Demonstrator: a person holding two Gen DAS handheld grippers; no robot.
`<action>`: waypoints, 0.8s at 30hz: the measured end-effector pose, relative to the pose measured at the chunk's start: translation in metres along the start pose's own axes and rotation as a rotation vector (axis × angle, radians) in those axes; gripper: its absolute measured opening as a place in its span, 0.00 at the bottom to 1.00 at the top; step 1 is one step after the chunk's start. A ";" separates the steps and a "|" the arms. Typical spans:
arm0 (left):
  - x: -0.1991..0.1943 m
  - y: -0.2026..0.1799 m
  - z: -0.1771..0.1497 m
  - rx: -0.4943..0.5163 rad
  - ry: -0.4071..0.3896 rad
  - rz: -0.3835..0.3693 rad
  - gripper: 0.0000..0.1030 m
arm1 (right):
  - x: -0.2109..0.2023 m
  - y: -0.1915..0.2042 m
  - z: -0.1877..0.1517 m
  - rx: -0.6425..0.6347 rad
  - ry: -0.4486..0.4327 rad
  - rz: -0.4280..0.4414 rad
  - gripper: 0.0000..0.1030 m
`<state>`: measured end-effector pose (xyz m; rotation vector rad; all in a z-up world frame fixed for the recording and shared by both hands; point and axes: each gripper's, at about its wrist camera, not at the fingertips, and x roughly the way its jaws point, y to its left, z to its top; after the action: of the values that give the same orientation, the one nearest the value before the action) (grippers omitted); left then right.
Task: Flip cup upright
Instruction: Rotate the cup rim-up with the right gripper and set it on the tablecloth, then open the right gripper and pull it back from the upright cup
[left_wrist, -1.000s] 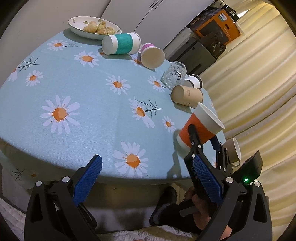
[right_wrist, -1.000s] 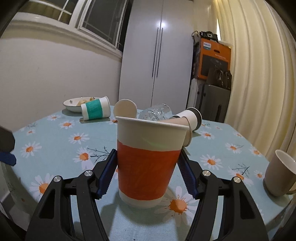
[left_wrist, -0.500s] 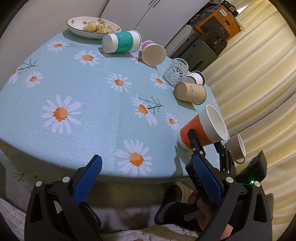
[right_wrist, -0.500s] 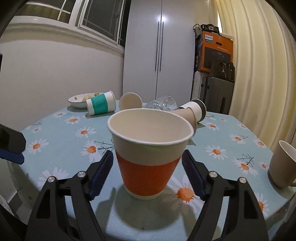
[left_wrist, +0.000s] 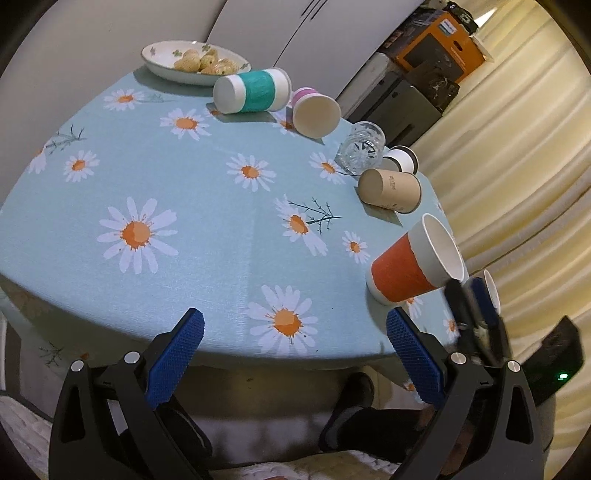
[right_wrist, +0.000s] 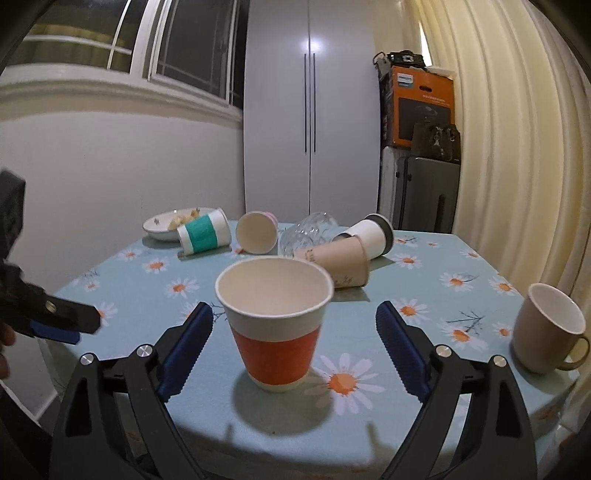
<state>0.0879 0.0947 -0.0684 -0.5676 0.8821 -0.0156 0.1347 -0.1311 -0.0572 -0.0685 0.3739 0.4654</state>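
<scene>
An orange-and-white paper cup (right_wrist: 275, 325) stands upright on the daisy tablecloth near the front edge; it also shows in the left wrist view (left_wrist: 413, 264). My right gripper (right_wrist: 293, 339) is open, its jaws wide on either side of the cup and clear of it. My left gripper (left_wrist: 295, 350) is open and empty, held off the table's near edge; it also appears at the left of the right wrist view (right_wrist: 55, 321).
Lying on their sides at the back: a teal cup (right_wrist: 203, 236), a pink cup (right_wrist: 256, 236), a glass (right_wrist: 306, 234), a brown cup (right_wrist: 340, 266) and a white cup (right_wrist: 369, 234). A beige mug (right_wrist: 546, 326) stands at right. A bowl of food (right_wrist: 166, 225) sits far left.
My right gripper has opened, let go of the orange cup and pulled back and up; the cup stays upright on the table. My left gripper has barely moved.
</scene>
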 end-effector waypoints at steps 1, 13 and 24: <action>-0.002 -0.003 -0.001 0.018 -0.011 0.015 0.93 | -0.008 -0.003 0.003 0.015 0.005 0.014 0.92; -0.027 -0.041 -0.017 0.237 -0.143 0.069 0.93 | -0.085 -0.044 0.024 0.054 -0.028 0.069 0.95; -0.075 -0.075 -0.062 0.365 -0.328 0.030 0.93 | -0.112 -0.065 0.031 0.029 0.055 0.152 0.95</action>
<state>0.0104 0.0204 -0.0098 -0.2057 0.5492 -0.0537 0.0817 -0.2318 0.0115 -0.0252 0.4420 0.6090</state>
